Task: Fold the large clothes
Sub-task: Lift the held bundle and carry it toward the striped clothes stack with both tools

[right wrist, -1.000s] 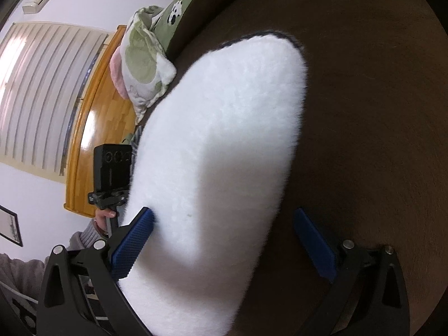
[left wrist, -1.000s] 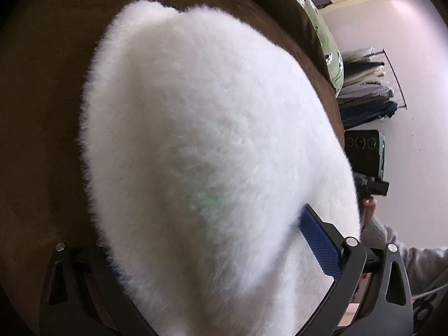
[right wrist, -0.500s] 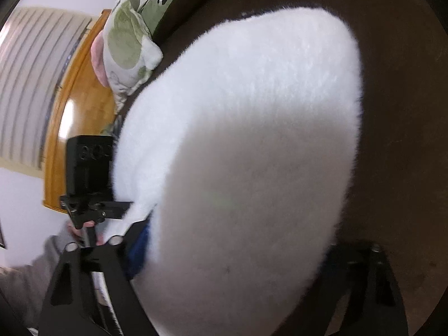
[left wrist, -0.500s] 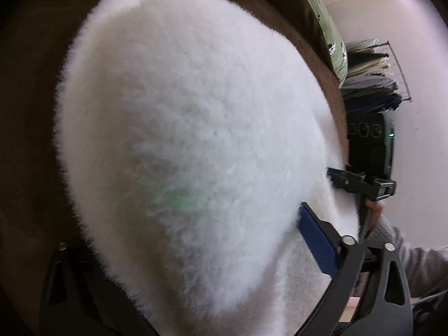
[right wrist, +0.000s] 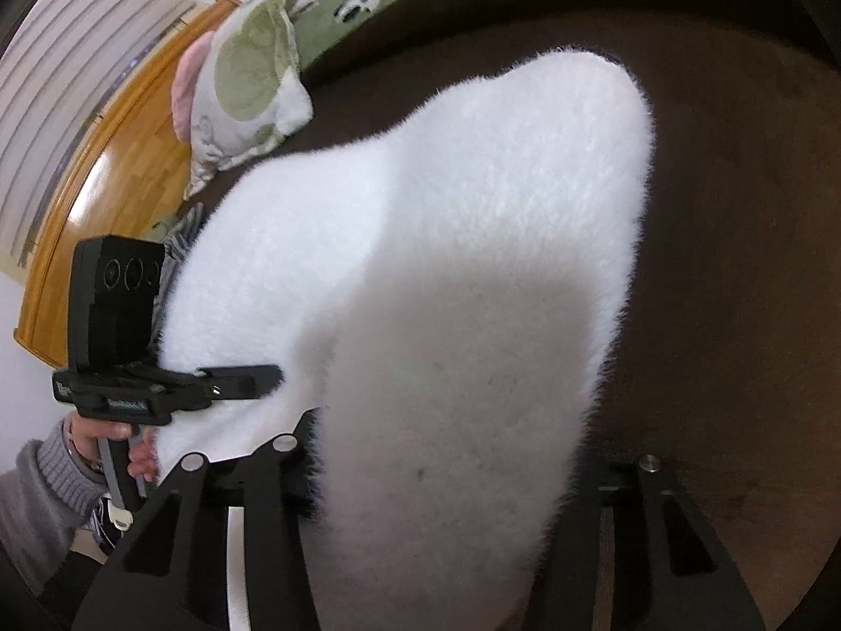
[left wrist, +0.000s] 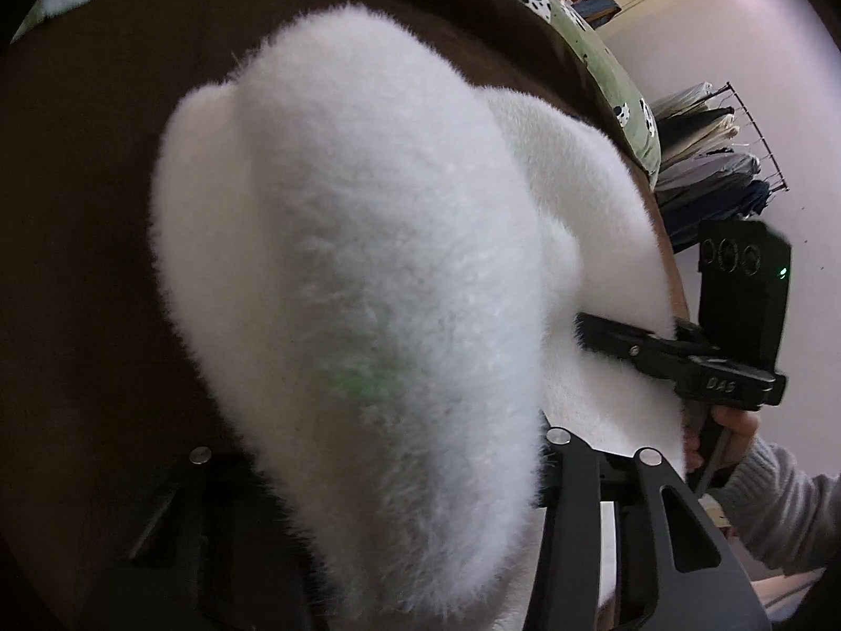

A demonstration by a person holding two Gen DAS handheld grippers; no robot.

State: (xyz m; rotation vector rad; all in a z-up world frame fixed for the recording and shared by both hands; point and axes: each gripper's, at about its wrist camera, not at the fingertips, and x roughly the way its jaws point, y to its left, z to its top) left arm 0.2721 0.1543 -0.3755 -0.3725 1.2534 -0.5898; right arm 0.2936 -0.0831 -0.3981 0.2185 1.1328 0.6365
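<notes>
A large white fluffy garment [left wrist: 357, 273] lies on a dark brown surface [left wrist: 79, 263] and fills most of both views [right wrist: 447, 289]. Its near edge is lifted and bulges between the jaws of each gripper. My left gripper [left wrist: 378, 473] is shut on the garment's edge; its fingertips are hidden in the fur. My right gripper [right wrist: 447, 473] is shut on the garment's edge too, fingertips hidden. Each gripper shows in the other's view, the right one [left wrist: 620, 336] and the left one [right wrist: 231, 384], pinching the same edge.
A green cow-print blanket [left wrist: 604, 37] borders the brown surface at the back. A clothes rack [left wrist: 709, 158] stands by the wall on the right. A green-and-white pillow [right wrist: 247, 79] and a wooden headboard [right wrist: 105, 184] lie to the left.
Both grippers have closed on the garment's near edge and lifted it. The blue finger pads seen earlier are now buried in the fur. A fold has risen across the garment.
</notes>
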